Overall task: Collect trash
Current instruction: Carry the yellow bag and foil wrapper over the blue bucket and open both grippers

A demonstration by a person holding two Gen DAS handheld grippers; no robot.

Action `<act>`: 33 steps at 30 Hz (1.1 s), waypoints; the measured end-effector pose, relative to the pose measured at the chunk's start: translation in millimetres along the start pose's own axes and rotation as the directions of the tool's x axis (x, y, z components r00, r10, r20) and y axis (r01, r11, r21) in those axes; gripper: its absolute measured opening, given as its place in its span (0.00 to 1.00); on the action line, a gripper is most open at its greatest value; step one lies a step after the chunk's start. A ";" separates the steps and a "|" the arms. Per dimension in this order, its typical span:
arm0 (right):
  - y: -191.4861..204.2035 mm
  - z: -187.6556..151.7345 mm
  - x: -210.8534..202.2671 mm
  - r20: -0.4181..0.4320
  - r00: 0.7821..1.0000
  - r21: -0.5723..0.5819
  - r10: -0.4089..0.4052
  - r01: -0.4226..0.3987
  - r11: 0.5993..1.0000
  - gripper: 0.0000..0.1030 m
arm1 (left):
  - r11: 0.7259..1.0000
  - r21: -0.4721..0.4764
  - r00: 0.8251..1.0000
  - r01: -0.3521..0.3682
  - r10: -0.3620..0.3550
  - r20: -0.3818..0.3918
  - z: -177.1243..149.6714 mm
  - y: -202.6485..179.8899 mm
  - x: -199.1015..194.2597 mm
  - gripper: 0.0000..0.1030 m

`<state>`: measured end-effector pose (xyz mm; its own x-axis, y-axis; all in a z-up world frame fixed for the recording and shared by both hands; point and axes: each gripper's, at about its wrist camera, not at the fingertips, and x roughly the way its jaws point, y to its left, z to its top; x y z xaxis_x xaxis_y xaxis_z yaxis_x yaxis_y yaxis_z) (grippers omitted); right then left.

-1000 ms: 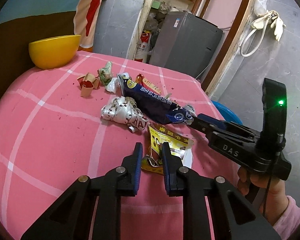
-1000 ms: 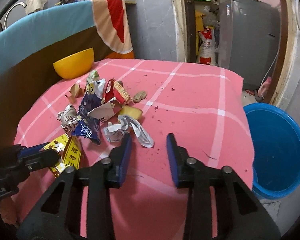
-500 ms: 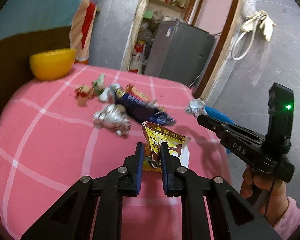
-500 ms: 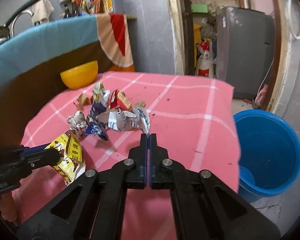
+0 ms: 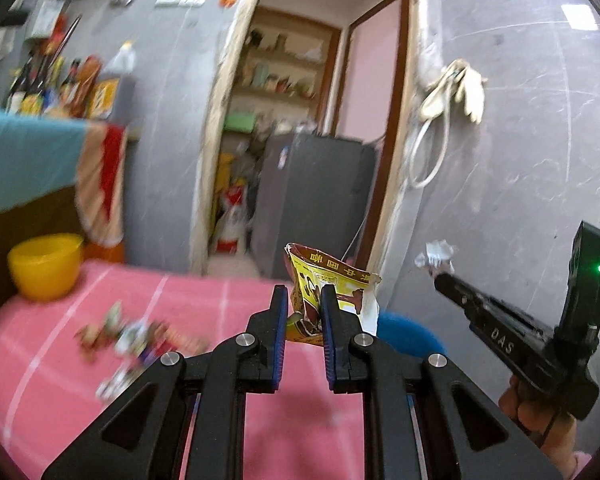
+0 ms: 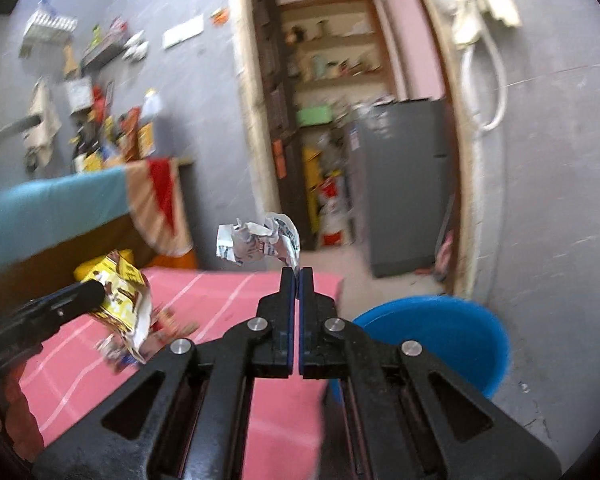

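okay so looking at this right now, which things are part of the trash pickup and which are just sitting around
Part of the job:
- yellow snack wrapper, clamped in the left gripper
- crumpled white wrapper, pinched in the right gripper
- leftover wrappers on the pink table
- blue bucket

Just lying about:
- yellow bowl
- grey fridge
- gloves on the wall

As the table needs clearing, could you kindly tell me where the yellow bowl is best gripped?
Probably by its rim, coming down from above on the near side: the yellow bowl stands upright, mouth open, so its thin wall can slip between the jaws, one inside, one outside. Its rounded sides look too wide to pinch.
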<state>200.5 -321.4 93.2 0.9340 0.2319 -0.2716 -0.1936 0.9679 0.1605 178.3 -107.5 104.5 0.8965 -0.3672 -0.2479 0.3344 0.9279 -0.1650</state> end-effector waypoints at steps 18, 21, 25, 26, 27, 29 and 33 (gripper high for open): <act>-109.0 11.3 51.8 -0.137 0.971 0.117 -0.195 0.211 0.971 0.35 | 0.997 -0.001 0.986 0.073 -0.072 -0.148 15.1 -67.4 162.0 0.13; -120.1 1.0 67.1 -0.216 0.956 0.120 -0.200 0.229 0.966 0.35 | 0.997 -0.037 0.969 0.065 -0.072 -0.236 6.8 -64.0 188.4 0.13; -130.8 -11.8 80.8 -0.293 0.937 0.137 -0.187 0.235 0.962 0.36 | 0.995 -0.085 0.937 0.048 -0.074 -0.342 -7.3 -56.2 216.2 0.14; -133.0 -13.6 83.9 -0.311 0.931 0.135 -0.189 0.240 0.961 0.36 | 0.994 -0.101 0.929 0.044 -0.078 -0.363 -10.1 -53.7 221.5 0.14; -134.4 -15.6 86.7 -0.327 0.926 0.137 -0.187 0.242 0.960 0.37 | 0.993 -0.113 0.923 0.042 -0.082 -0.375 -12.4 -51.8 224.4 0.15; -137.1 -17.2 91.4 -0.351 0.918 0.142 -0.183 0.246 0.959 0.38 | 0.991 -0.129 0.911 0.035 -0.085 -0.404 -15.9 -48.5 230.7 0.15; -137.8 -17.5 93.3 -0.361 0.915 0.150 -0.181 0.248 0.957 0.39 | 0.993 -0.115 0.903 0.024 -0.070 -0.423 -15.8 -43.9 228.5 0.25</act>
<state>309.1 -431.5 29.1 0.7814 0.0725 -0.6198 0.0913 0.9693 0.2284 363.8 -233.2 40.0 0.6634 -0.4244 -0.6163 0.3199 0.9054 -0.2791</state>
